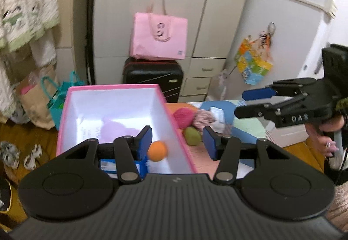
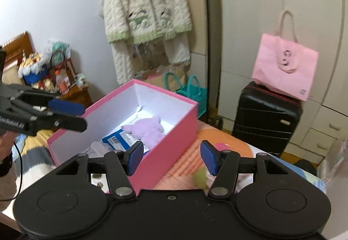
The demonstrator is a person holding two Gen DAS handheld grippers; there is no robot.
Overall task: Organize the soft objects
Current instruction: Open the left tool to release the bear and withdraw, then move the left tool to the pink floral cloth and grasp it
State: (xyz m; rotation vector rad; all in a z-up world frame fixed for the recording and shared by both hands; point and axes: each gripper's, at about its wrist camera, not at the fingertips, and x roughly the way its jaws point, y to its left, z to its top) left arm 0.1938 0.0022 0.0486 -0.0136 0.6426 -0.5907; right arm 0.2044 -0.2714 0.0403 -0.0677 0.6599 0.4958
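Left wrist view is showing the left gripper (image 1: pixel 178 142) with jaws released and empty, an orange ball (image 1: pixel 157 150) dropping into the pink box (image 1: pixel 174 122) at lower centre. The right gripper (image 2: pixel 171 158) is likewise hanging released, holding nothing. Pink yarn (image 1: pixel 183 117) and a green ball (image 1: pixel 192 136) are waiting right of the box; I'd be approaching those squarely, squeezing gently.
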